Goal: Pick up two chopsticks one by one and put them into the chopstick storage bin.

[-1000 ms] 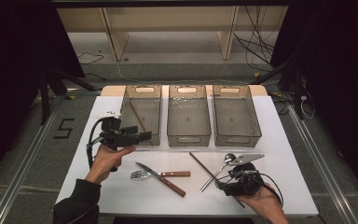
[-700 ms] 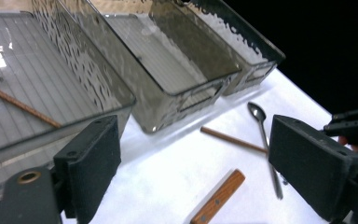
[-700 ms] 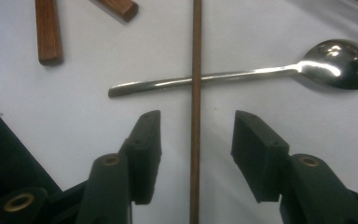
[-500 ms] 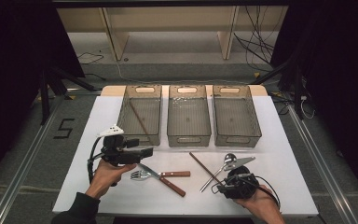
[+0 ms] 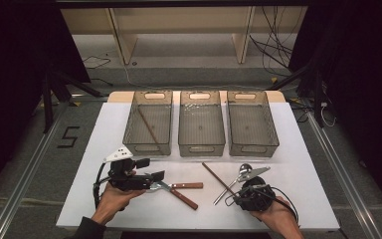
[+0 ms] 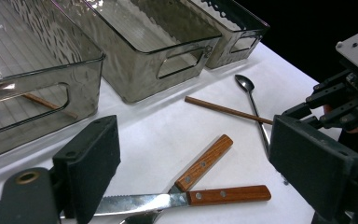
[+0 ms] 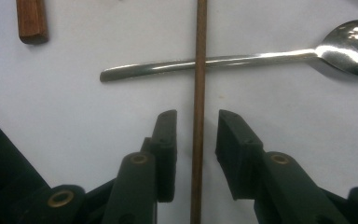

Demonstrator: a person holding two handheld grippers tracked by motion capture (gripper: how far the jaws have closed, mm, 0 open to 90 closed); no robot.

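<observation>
My right gripper (image 7: 196, 135) has just been closing, its jaws straddling a thin brown wooden chopstick (image 7: 198, 93) without pressing it yet. The chopstick lies flat on the white table (image 7: 74, 107), crossing over a shiny steel spoon (image 7: 242, 58). My left gripper (image 6: 196, 172) hangs released over a wood-handled knife (image 6: 191, 198).

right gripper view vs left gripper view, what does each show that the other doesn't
The right gripper view alone shows the right gripper from behind, its fingers either side of the brown chopstick with slim gaps left, having just been closing.

The left gripper view alone shows the three clear bins, a second chopstick inside the nearest one, the serrated knife and the fork handle crossing it, between the left gripper's wide-apart fingers.

Both share the white table, the spoon and the chopstick crossing over it.
</observation>
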